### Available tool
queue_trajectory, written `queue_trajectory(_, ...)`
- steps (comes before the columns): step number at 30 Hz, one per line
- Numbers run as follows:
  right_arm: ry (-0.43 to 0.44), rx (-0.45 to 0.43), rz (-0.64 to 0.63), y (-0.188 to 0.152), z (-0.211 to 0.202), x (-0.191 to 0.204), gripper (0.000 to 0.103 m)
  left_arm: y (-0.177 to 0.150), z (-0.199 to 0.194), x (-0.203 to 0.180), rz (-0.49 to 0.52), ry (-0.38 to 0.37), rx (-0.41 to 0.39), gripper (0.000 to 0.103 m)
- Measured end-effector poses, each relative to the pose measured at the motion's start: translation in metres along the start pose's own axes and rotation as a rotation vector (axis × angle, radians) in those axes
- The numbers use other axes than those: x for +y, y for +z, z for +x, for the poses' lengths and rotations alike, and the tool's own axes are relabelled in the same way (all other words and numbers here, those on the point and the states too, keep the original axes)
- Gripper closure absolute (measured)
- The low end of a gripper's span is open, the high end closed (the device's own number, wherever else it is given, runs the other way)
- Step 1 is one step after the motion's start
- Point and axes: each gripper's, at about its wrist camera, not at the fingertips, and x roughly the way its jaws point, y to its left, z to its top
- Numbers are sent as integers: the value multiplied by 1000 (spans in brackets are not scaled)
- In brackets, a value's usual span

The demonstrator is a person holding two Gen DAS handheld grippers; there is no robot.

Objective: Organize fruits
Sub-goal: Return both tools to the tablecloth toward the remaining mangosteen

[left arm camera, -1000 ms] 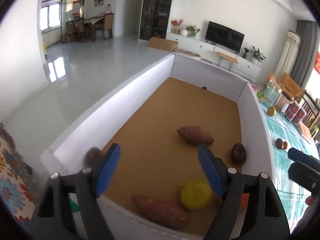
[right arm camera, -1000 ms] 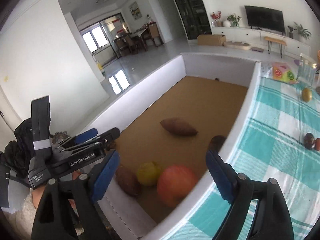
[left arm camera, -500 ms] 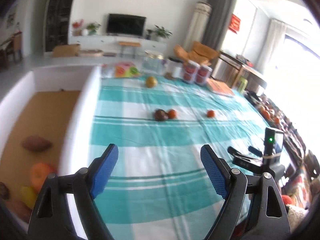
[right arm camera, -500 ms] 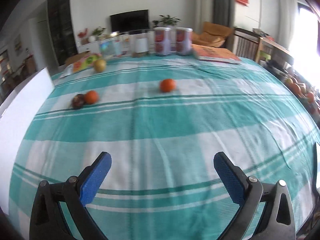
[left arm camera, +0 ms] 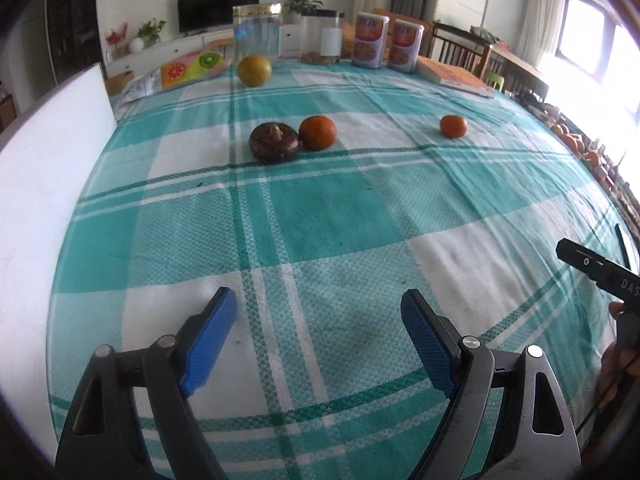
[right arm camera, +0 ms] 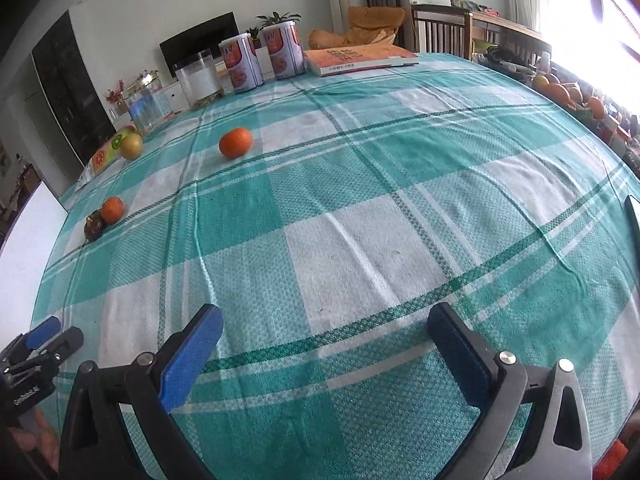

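Gaping wide and empty, both hand-held grippers (left arm camera: pixel 318 312) (right arm camera: pixel 326 328) over woven checked tablecloth (left arm camera: pixel 344 216), round glossy oranges (left arm camera: pixel 318 133) beyond

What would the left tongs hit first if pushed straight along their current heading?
Probably just the checked tablecloth: the open left tongs slant down at bare cloth, well short of the dark round fruit. Depth is uncertain.

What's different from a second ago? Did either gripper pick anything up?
Both grippers swung away from the white bin to face the checked tablecloth. The left gripper and right gripper are open and empty; nothing was picked up. The dark fruit, the orange beside it, the lone orange and the yellow fruit lie where they were.
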Motion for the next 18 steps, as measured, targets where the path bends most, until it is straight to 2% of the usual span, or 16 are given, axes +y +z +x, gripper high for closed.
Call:
queue_trajectory(5,-35,17,-26,1,2,7,0,1,13,-17,78,60,40,8)
queue_trajectory(11,-76,34,-54,0,6,13,0,1,15,-15,68,48,41,8)
queue_trajectory(18,-80,37,-57,1,6,13,0,1,15,-15,68,49,41,8)
